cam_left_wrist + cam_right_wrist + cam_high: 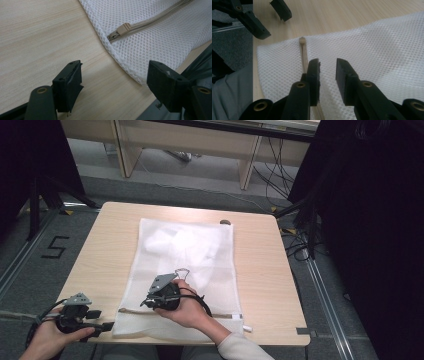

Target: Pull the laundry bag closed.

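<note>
A white mesh laundry bag (220,270) lies flat on the wooden table (110,250) with white cloth (185,245) inside. Its beige zipper (220,315) runs along the near edge, and the zipper pull (123,28) sits at the bag's left corner. My right gripper (147,302) rests on the bag just above the zipper (304,55), pointing at the pull (302,40). Its jaws (328,63) stand a narrow gap apart over bare mesh. My left gripper (102,320) sits at the table's near left corner beside the bag, jaws (113,75) wide open over bare wood.
A small wire loop (182,271) lies on the bag behind my right gripper. A small dark object (225,222) sits at the table's far edge. Desk legs and cables (280,165) are beyond the table, with black drapes (370,230) at the right.
</note>
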